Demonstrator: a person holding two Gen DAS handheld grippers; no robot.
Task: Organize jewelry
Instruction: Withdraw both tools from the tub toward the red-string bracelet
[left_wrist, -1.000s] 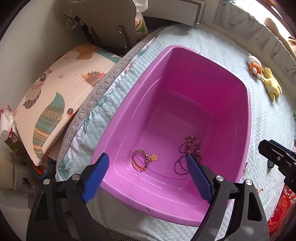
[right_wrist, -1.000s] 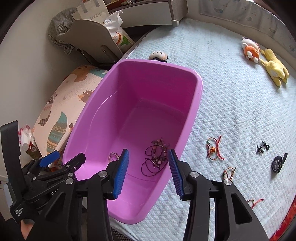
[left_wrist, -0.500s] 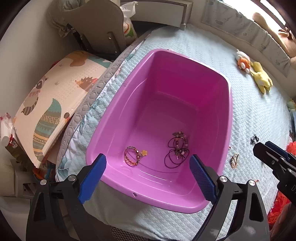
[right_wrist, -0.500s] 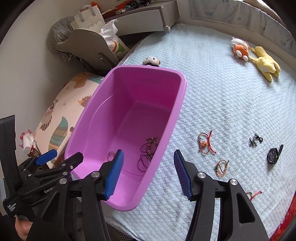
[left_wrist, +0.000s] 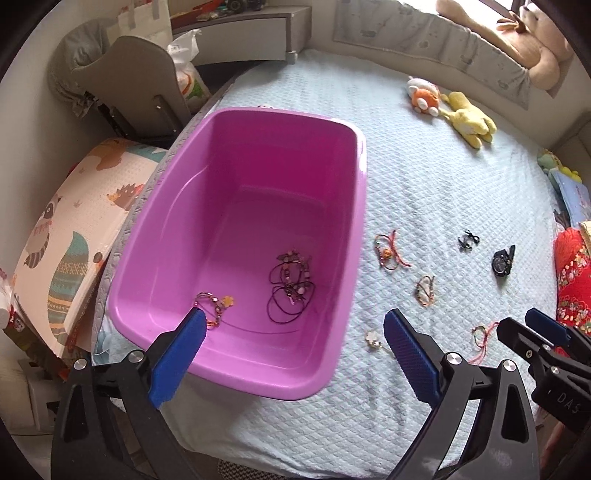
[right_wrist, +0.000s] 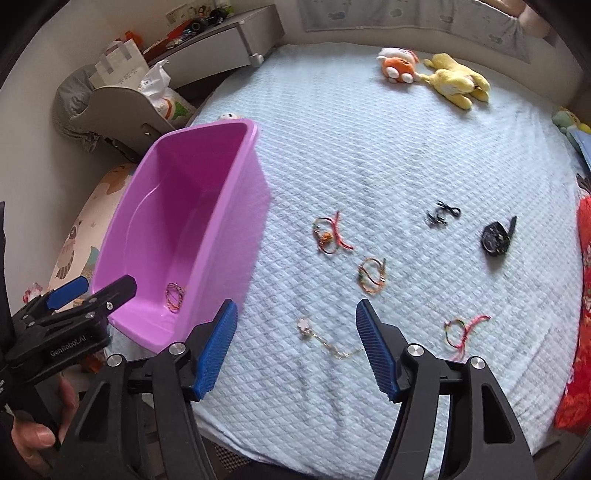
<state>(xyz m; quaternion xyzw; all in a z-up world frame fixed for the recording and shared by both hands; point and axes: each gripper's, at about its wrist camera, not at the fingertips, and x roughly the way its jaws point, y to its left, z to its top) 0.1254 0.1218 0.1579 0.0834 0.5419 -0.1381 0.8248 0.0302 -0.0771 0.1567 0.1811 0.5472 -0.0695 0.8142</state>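
Quilted bedspread (right_wrist: 369, 155); glossy purple plastic tub (left_wrist: 236, 155), beaded bracelets (left_wrist: 291, 284).

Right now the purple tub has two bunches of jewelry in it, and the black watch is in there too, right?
Not quite. The purple tub does hold two bunches, the dark beaded cords and the flower-charm bracelet. But the black watch lies outside it on the blue blanket, as the left wrist view shows.

Left tool (left_wrist: 291, 343) and right tool (right_wrist: 293, 332) both gape wide, empty.
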